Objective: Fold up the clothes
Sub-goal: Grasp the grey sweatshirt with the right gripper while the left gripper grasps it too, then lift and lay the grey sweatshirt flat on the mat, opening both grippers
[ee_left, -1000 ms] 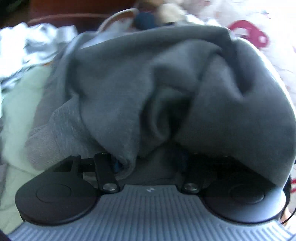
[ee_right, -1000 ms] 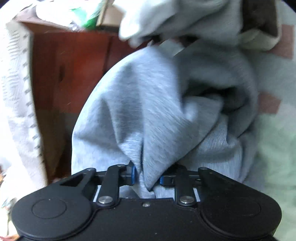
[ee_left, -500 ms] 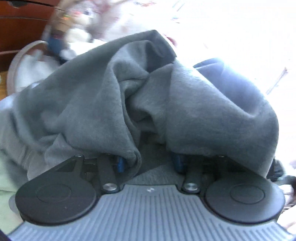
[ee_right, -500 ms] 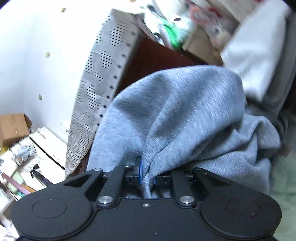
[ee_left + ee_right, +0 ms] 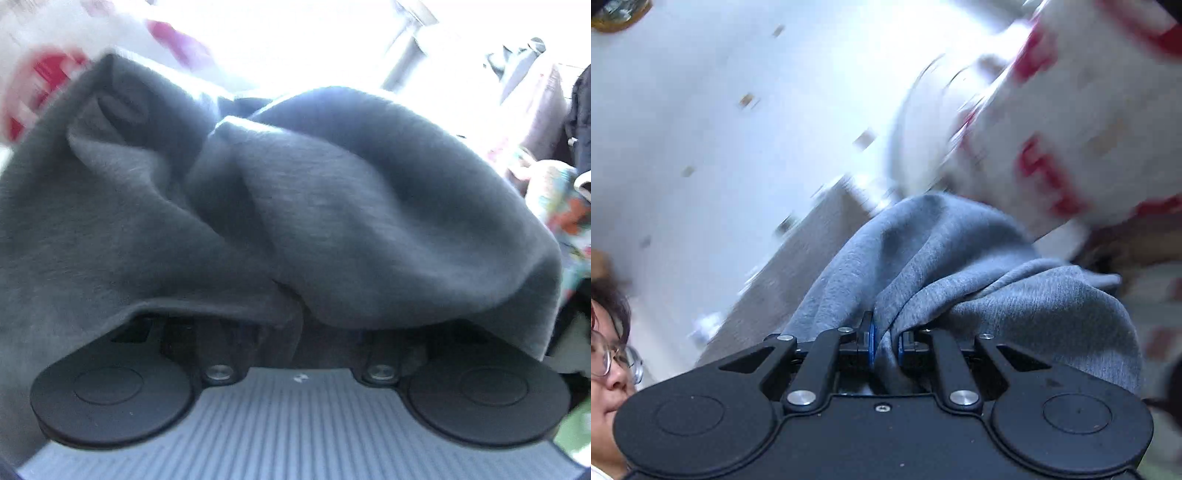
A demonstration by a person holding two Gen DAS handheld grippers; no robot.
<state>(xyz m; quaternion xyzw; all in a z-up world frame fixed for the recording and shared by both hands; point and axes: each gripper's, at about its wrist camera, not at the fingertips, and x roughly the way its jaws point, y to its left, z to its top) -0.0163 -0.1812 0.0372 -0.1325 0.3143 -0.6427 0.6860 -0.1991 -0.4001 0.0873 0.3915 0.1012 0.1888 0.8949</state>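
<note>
We hold one grey sweatshirt (image 5: pixel 960 280) between both tools, raised off whatever it lay on. In the right wrist view the right gripper (image 5: pixel 886 345) pinches a bunched fold: the blue pads (image 5: pixel 870 343) stand close together with a wad of fabric squeezed between them, and the cloth spills away toward one and two o'clock. In the left wrist view the same sweatshirt (image 5: pixel 295 206) drapes over the left gripper (image 5: pixel 299 332) and hides the fingers entirely, so we cannot tell whether that claw is clamping the cloth or merely carrying it on top; the fabric fills the view from nine o'clock round to three.

Behind the cloth, at one o'clock in the right view, a white blanket with red marks (image 5: pixel 1071 122) blurs past; a person's face sits at eight o'clock.

What worries us:
- The left hold is unseen. If the cloth only rests there, a quick swing could shed it and the garment would hang from one corner.
- The right pinch takes a thick wad, not a clean edge, so we judge the layers may slide and the fold come out crooked.
- Both views smear, suggesting speed; loose fabric could snag nearby clutter at three o'clock in the left view.
</note>
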